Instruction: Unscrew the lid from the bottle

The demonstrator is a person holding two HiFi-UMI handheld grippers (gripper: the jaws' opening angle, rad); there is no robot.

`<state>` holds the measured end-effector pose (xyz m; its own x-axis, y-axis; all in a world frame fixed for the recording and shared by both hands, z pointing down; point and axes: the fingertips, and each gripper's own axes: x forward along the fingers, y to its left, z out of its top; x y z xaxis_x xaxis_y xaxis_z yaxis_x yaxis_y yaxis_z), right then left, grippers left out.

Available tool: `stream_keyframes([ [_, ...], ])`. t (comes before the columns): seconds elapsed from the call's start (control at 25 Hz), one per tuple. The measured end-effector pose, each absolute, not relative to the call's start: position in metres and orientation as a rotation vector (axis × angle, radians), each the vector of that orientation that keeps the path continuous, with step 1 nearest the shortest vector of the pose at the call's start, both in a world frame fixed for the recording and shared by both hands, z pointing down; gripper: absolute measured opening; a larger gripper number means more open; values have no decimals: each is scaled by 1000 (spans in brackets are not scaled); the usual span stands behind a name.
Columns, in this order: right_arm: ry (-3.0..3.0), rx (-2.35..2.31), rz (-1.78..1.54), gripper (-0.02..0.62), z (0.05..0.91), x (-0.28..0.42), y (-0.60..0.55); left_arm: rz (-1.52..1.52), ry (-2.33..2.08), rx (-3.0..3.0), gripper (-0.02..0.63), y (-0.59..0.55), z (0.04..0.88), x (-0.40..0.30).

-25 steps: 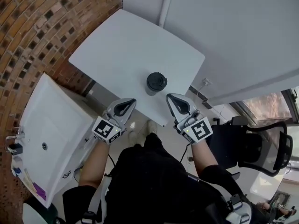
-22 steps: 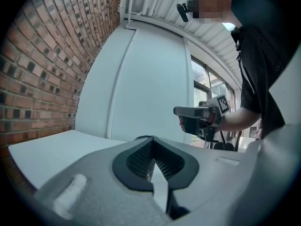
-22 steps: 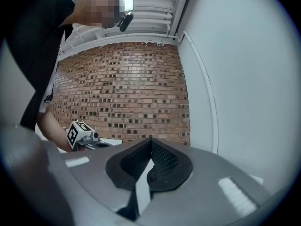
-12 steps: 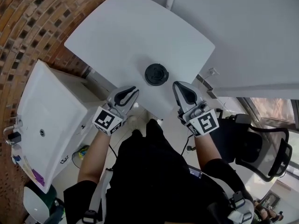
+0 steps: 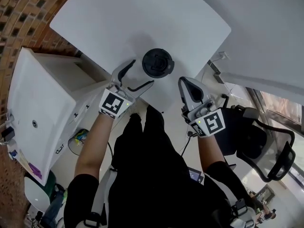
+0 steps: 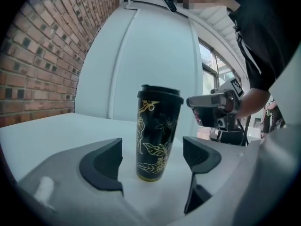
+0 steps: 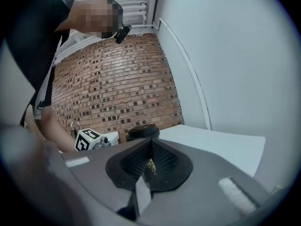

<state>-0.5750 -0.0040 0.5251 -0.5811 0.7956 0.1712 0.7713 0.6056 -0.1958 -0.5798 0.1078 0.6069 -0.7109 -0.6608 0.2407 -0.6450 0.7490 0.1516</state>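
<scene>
Bottle (image 6: 157,135) is standing upright on the white table (image 5: 142,18), near the table's front edge, btwn my two grippers. It's a tall black tumbler-type, tapering a bit toward the base, w/ gold leaf and flower line art down the side and a thin gold ring at the bottom. Black lid (image 5: 157,62) is sitting on top, round, wider than the body, w/ a raised centre; it's on, not yet off. Can't tell what's inside, body is opaque.

I'm holding the left gripper (image 5: 141,74) low and aimed at the bottle. Its jaws have just been opening and are standing wide apart. The bottle is showing in the gap just ahead of the pads, not touched by either one, so nothing gripped.

I'm holding the right gripper (image 5: 186,85) just off the table's front edge, to the right of the bottle, apart from it. Its jaws are pressed together w/ nothing btwn them.

White sink unit (image 5: 42,103) is sitting left of the table by the brick wall (image 5: 19,4); items at its rim are too small to tell.
</scene>
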Motion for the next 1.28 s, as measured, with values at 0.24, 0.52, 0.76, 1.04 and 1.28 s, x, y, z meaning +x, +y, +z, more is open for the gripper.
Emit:
stream_keyframes([
  [0.24, -2568, -1286, 169, 6, 538, -582, -6, -27, -2593, 1087, 431, 90, 637, -594],
  [0.52, -2539, -1283, 170, 6, 545, -588, -13, -53, -2570, 1111, 430, 76, 647, -599],
  [0.76, -2506, -1299, 131, 6, 552, -596, -14, -48, -2578, 1122, 428, 68, 651, -608],
  [1.04, -2429, -1463, 159, 286, 537, -597, 16, -33, -2586, 1154, 425, 60, 648, -617],
  [1.28, -2396, -1629, 33, 399, 528, -584, 52, -55, -2599, 1177, 420, 57, 646, -617],
])
